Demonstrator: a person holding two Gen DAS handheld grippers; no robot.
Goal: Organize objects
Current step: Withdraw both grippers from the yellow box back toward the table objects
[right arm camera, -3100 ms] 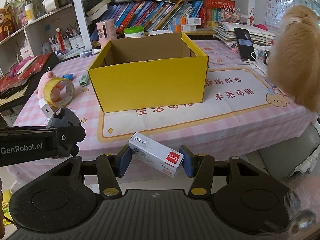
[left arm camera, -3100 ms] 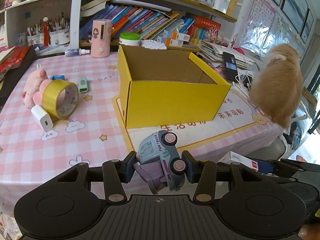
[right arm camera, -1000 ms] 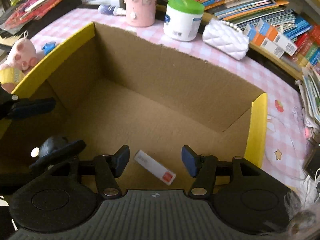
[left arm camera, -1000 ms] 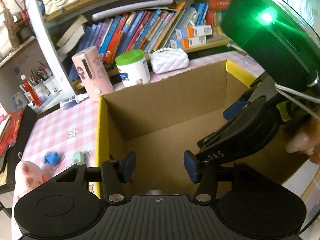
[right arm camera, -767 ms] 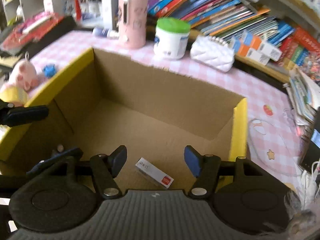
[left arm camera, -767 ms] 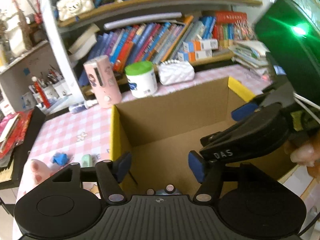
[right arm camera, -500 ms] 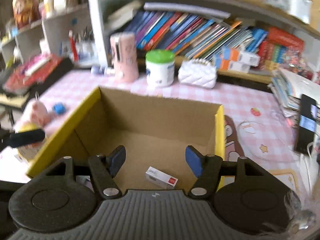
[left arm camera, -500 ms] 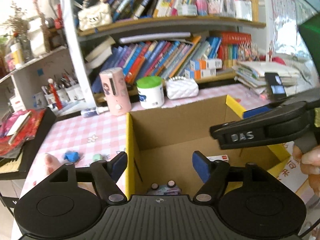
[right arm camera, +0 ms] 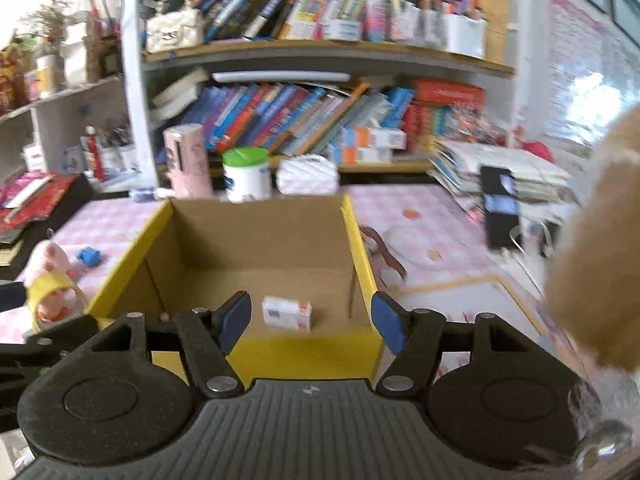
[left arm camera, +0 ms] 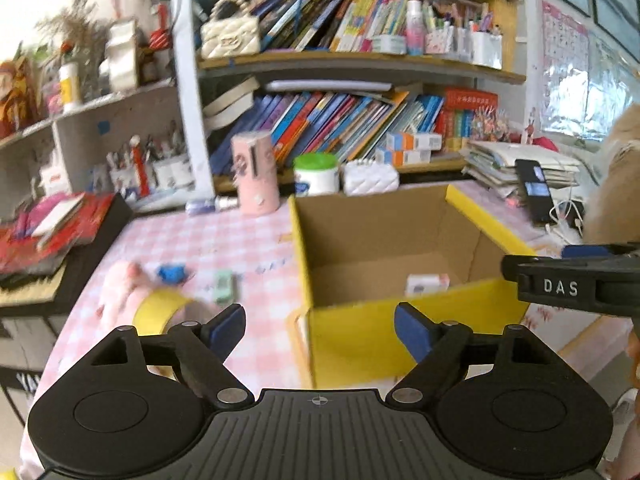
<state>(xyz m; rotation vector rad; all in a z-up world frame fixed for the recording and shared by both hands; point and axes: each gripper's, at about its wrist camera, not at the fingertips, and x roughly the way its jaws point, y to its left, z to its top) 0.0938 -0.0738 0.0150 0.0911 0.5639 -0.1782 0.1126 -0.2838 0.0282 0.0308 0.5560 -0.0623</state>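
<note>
Both grippers have withdrawn from the box (right arm camera: 304, 350); left gripper (left arm camera: 320, 330) has just been opening, right gripper (right arm camera: 310, 322) stands half open, both empty. Carton (right arm camera: 286, 313) lies inside. Next: fetch tape (left arm camera: 160, 312).

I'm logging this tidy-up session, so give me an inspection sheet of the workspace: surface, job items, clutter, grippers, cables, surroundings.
Surface: pink checked tablecloth, partly covered.
Job's things: yellow cardboard box open on top; small white carton lying on its floor. Toy truck: only a small trace shows behind the box's near wall.
Clutter: pink plush with yellow tape roll against it, blue item, green item, pink cylinder, green-lidded tub, white quilted pouch.
Grippers: left gripper open, its jaws have just been opening, nothing between them; right gripper open and empty.
Cables: white cable by a phone.
Surroundings: crowded bookshelves; tan furry shape at right.
</note>
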